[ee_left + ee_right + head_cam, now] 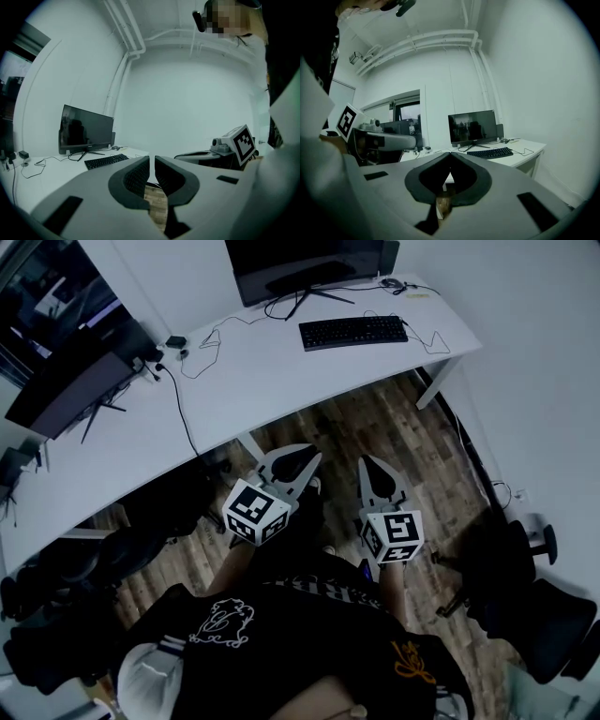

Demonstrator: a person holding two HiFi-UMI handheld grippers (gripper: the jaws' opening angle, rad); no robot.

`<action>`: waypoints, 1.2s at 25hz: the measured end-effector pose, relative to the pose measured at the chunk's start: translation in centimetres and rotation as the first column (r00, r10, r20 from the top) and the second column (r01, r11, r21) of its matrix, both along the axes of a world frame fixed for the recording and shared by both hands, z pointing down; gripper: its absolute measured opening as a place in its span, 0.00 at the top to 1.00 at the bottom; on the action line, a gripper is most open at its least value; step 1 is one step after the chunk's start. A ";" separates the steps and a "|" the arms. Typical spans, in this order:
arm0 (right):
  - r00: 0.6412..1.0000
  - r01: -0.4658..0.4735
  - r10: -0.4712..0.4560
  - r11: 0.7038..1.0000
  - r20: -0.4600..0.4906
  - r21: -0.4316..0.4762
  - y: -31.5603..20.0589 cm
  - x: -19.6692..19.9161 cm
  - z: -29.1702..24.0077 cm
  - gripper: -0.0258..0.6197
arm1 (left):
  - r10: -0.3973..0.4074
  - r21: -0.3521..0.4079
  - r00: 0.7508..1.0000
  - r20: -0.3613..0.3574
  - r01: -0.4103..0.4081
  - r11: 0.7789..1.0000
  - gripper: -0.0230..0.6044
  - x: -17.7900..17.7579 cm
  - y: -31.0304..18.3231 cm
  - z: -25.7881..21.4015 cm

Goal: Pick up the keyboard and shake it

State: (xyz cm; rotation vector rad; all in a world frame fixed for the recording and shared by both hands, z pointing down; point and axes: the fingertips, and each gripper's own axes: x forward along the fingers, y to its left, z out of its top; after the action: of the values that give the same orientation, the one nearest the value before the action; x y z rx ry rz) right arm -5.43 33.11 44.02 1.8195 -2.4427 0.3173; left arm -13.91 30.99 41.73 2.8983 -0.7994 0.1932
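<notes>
While the left tongs (312,458) and the right tongs (368,465) hang side by side over the wood floor (403,418), both are closed and hold nothing. The left jaws leave just a thin crack, and the right jaws touch at the tips. The keyboard (353,332) lies flat on the white desk (253,381), well apart from the tongs at 12 o'clock and just in front of the monitor (300,263). I think the job now is to get closer. To do it well, step up to the desk, open both tongs wide, and take the keyboard by its two short ends so it stays level. Its wire (433,341) trails off at 3 o'clock, so lift gently. Only the head view shows the strip of floor to cross. The left gripper view puts the keyboard at 9 o'clock of its jaws, and the right gripper view puts it at 3 o'clock.
</notes>
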 end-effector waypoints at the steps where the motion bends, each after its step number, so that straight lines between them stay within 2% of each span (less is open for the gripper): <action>1: 1.000 -0.004 0.004 1.000 -0.003 -0.007 -1.1 0.3 0.2 0.94 | 0.002 -0.007 1.000 -0.004 -0.002 1.000 0.89 0.4 -1.3 0.3; 6: 0.999 -0.027 0.026 1.000 -0.020 -0.011 -8.3 2.4 0.2 0.94 | 0.035 -0.004 0.999 -0.024 -0.035 0.999 0.89 2.9 -8.7 0.3; 10: 0.999 -0.046 0.046 0.999 -0.010 -0.005 -14.7 3.7 -0.6 0.94 | 0.064 0.019 0.998 -0.014 -0.064 0.998 0.89 4.3 -15.1 -0.6; 19: 0.997 -0.075 0.075 0.997 -0.024 -0.014 -26.6 4.1 -0.6 0.94 | 0.071 0.021 0.997 -0.022 -0.070 0.997 0.89 3.6 -27.2 -0.4; 26: 0.991 -0.133 0.132 0.990 -0.032 -0.046 -31.6 4.7 0.7 0.94 | 0.088 -0.012 0.996 -0.004 -0.088 0.996 0.89 2.9 -33.1 1.8; 30: 0.988 -0.156 0.154 0.985 -0.029 -0.077 -32.8 5.6 1.5 0.94 | 0.099 -0.038 0.995 -0.023 -0.100 0.994 0.89 3.5 -34.6 2.7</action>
State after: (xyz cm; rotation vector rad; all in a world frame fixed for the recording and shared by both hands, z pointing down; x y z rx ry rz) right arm 0.17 0.26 45.51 1.9722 -2.2440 0.3960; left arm -10.46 -3.63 44.41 2.9002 -0.6413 0.1849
